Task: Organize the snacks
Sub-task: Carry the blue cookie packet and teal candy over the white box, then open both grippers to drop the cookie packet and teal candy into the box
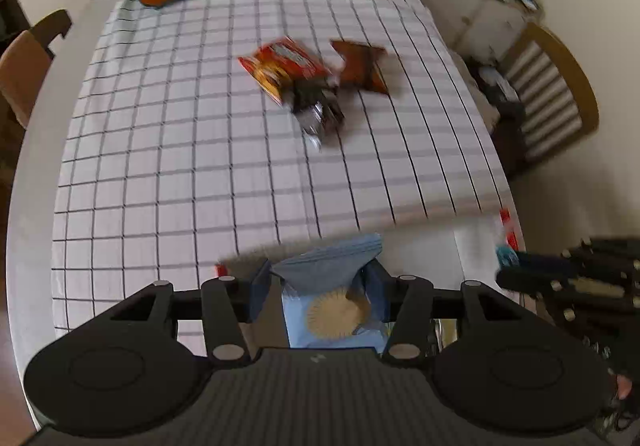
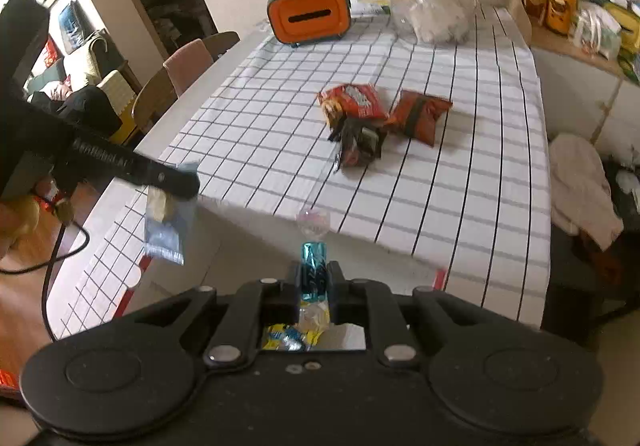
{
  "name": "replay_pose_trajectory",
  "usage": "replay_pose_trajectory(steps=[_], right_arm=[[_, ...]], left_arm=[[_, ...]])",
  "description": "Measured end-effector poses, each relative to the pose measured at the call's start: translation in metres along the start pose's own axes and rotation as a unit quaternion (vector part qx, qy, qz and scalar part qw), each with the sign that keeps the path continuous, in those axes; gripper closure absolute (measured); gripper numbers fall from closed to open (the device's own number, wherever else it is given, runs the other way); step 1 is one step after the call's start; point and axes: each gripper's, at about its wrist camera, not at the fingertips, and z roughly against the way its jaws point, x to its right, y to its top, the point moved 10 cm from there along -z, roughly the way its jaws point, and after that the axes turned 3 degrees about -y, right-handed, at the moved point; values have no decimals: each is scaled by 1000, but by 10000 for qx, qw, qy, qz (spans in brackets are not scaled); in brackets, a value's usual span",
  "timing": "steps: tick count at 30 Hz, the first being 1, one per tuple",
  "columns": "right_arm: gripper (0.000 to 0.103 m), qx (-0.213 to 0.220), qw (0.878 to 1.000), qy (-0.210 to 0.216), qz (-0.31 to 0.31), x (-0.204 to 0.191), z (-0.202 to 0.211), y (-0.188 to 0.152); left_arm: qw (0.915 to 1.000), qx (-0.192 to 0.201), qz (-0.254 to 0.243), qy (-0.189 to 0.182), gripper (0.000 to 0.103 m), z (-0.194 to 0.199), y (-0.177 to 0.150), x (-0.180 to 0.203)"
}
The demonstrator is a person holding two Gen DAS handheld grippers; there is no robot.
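With my left hand-held gripper clenched on a blue packet and my right hand-held gripper pinching a teal candy, the snack pile lies straight ahead at mid-frame on the desk, nearer my right.

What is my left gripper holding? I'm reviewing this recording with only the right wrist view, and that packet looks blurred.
Observer: The left gripper is shut on a light blue snack packet printed with a tan sunburst disc.
Operator: Is anything on the chair to the right of the table?
Observer: The slatted chair has dark items piled on its seat; I cannot tell what they are.
Operator: Does the left view show what my right gripper holds?
Observer: Only partly: the right gripper enters at the edge with something teal at its tip.
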Motion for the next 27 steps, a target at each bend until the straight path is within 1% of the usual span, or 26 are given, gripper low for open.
replay_pose_trajectory(steps=[4,9,13,16,20,23,27], right_arm=[[92,-95,9998,43,-140,-7,-4,-19],[92,-210,9991,112,-341,-16,-11,-42],[92,-323,9984,160,-427,-24,-20,-61],[92,-424,9979,144,-466,-29,-26,-74],[92,-536,9973,153,-481,-36,-32,-89],[92,-627,9966,126,-521,-38,-37,-100],[92,-662,9962,54,-565,-40,-41,-106]], left_arm=[[9995,-161,-270,28,53,-9,-23,13],[9984,-411,-392,11,53,-22,-48,23],[9974,-494,-520,13,53,-29,-65,35],[9964,-583,-611,25,53,-36,-76,41],[9950,-649,-735,165,53,-46,-87,46],[9946,-707,-722,244,53,-51,-95,46],[9937,-731,-777,329,53,-57,-99,49]])
